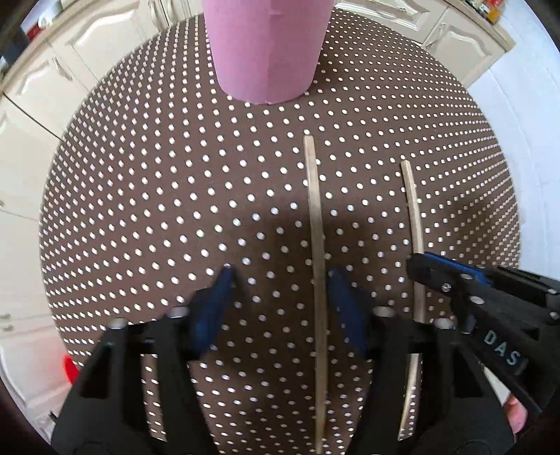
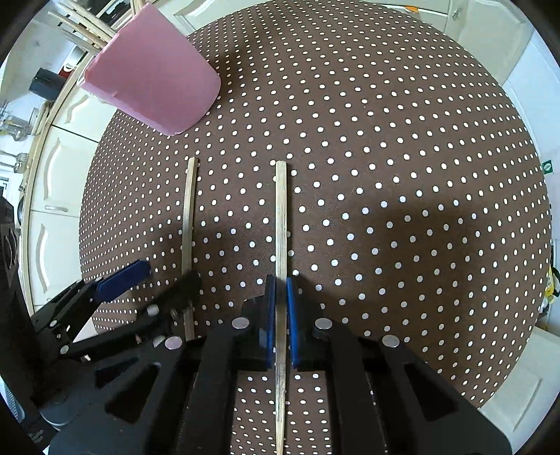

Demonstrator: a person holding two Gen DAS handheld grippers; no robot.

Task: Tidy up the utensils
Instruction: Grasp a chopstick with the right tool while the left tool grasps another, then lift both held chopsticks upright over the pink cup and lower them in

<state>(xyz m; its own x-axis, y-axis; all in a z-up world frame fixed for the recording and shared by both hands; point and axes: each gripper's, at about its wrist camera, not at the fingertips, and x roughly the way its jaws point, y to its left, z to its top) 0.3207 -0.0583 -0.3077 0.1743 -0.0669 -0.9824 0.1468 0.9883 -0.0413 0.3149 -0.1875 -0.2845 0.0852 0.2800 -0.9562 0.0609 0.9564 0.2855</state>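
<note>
- Chopsticks first: two wooden sticks lie side by side, apart, on your brown polka-dot tablecloth [image 2: 385, 140], both running from the bottom of the frame up toward the middle.
- Your right gripper [image 2: 281, 283] has its blue pads [image 2: 292, 315] drawn in close on either side of the right chopstick [image 2: 281, 217], low in the centre of the right wrist view; the gap is barely wider than the stick, and you cannot tell for sure whether the pads press it.
- Your left gripper [image 1: 280, 276] stands wide open and holds nothing. The left chopstick [image 1: 316, 217] lies just inside its right-hand finger [image 1: 344, 308], right of centre in the left wrist view.
- In that same view, the right chopstick [image 1: 414, 217] sits further right, with your right gripper [image 1: 420, 271] coming in from the lower right edge.
- Your pink cup [image 1: 267, 49] stands upright at the top centre of the left view; in the right view the pink cup [image 2: 154, 80] appears upper left, with more sticks [image 2: 80, 24] poking out of its top.
</note>
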